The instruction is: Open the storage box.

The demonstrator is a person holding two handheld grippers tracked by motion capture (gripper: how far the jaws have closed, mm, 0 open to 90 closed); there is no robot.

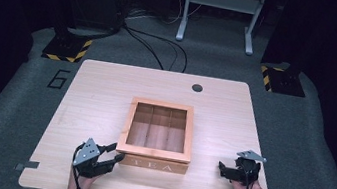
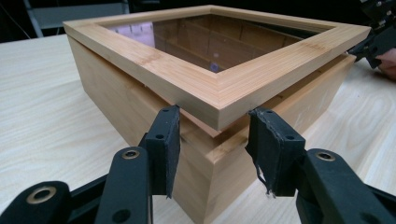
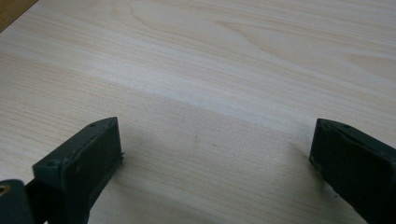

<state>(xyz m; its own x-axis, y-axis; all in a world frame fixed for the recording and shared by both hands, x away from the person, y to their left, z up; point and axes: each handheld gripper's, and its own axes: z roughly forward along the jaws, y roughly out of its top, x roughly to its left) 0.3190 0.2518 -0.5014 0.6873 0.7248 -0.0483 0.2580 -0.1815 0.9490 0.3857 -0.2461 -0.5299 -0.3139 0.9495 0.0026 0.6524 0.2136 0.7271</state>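
Tea box point(image 1: 156, 136): stands near the middle of the pale wooden surface point(image 1: 100, 94), towards the person's side, its front wall lettered TEA.
Lid point(image 2: 219, 60): a wooden frame around a clear pane, through which dividers and compartments show; in the left gripper view it sits slightly raised and skewed at the near corner, a thin gap between it and the box body.
Left tongs point(image 1: 115, 159): spread, at the box's front left corner. In the left gripper view the jaws straddle that corner just below the lid's edge, one on each side, close to the wood or touching it; not squeezed on it.
Why so placed: probably because the lid overhangs at the corner, giving a lip to catch from below and lift, or a point to steady the box.
Right tongs point(image 1: 221, 168): spread wide, held low over bare surface to the right of the box, well apart from it, jaws pointing towards it.
Why so held: likely waiting in reserve, ready to brace the box or take the lid's far side.
Step in hand: by my judgement, opening the lid, barely begun.
Risk: a one-corner lift may twist the lid or drag the box.
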